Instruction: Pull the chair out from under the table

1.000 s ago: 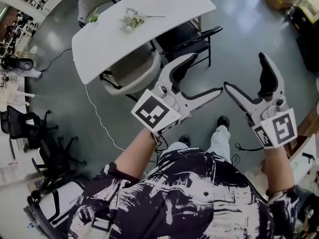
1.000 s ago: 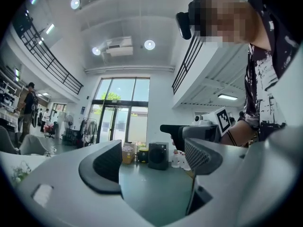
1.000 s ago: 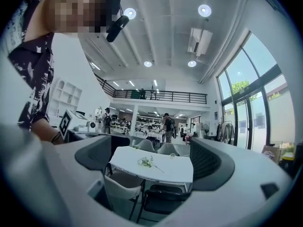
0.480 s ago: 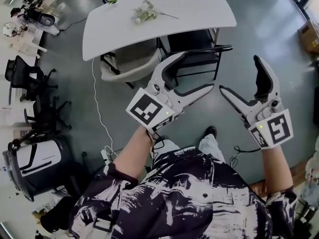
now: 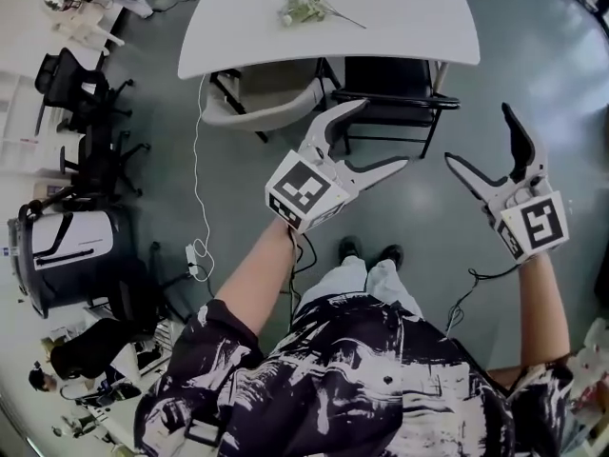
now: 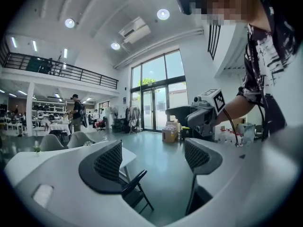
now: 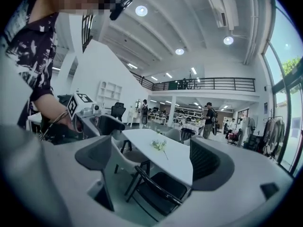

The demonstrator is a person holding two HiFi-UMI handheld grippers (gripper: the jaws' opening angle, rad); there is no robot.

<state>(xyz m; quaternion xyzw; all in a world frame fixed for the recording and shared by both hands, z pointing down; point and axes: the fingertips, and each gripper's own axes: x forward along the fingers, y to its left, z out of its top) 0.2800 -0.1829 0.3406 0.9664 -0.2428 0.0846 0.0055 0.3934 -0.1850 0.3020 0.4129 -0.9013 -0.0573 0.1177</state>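
A black folding chair [image 5: 395, 98] stands tucked under the near edge of the white table [image 5: 419, 27], and its top rail shows in front of the table edge. My left gripper [image 5: 381, 133] is held open in the air just short of that rail, touching nothing. To the right of the chair, my right gripper [image 5: 476, 133] is also open and empty. The right gripper view looks between open jaws [image 7: 154, 160] at the black chair [image 7: 158, 188] and table [image 7: 170, 162]. In the left gripper view [image 6: 151, 160] the chair's back [image 6: 135, 183] shows below the jaws.
A pale shell chair [image 5: 262, 103] sits under the table's left side. A flower sprig [image 5: 309, 6] lies on the tabletop. A white cable [image 5: 198, 160] runs across the floor to a power strip [image 5: 195, 253]. Black office chairs [image 5: 90, 131] stand at the left. The person's shoes [image 5: 366, 252] are below the grippers.
The view has swung so the table and chairs now lie square ahead. Both grippers moved with it toward the black chair and stayed open.
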